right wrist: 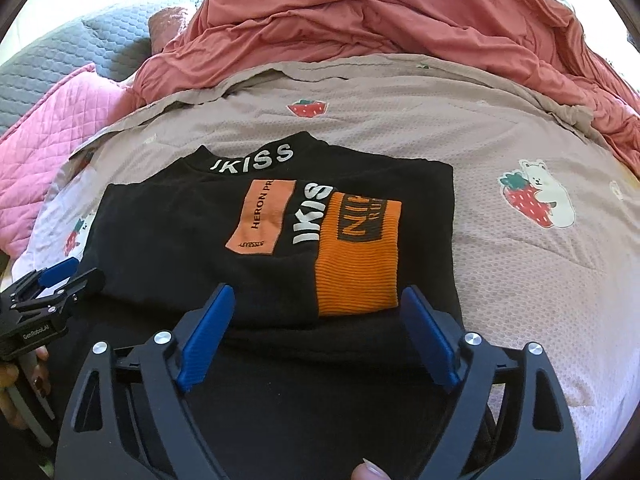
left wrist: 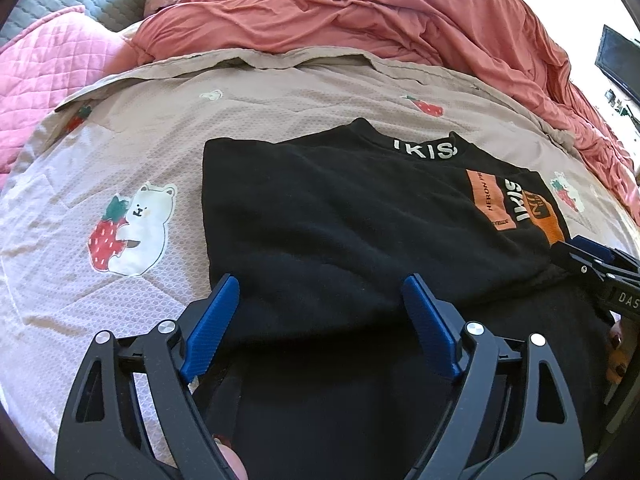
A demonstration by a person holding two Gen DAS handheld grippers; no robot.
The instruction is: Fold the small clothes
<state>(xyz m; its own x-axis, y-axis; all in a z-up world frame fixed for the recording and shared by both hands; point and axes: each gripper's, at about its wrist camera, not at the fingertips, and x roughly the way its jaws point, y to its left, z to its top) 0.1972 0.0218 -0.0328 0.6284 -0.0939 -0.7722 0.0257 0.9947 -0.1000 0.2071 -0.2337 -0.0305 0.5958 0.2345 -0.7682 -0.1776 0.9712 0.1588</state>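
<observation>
While both grippers' fingers (left wrist: pixel 428 332) gape wide, black folded shirt (right wrist: pixel 192 232) between, ungripped

We see both views in bright daylight, strongest along the top edges, where the background burns out to white. The black top (left wrist: pixel 340 220) swallows detail, its folds barely readable. Fisheye bending curves the bed cover (right wrist: pixel 520 248) and darkens the corners. Focus is sharp centrally, softer at the rims.
</observation>
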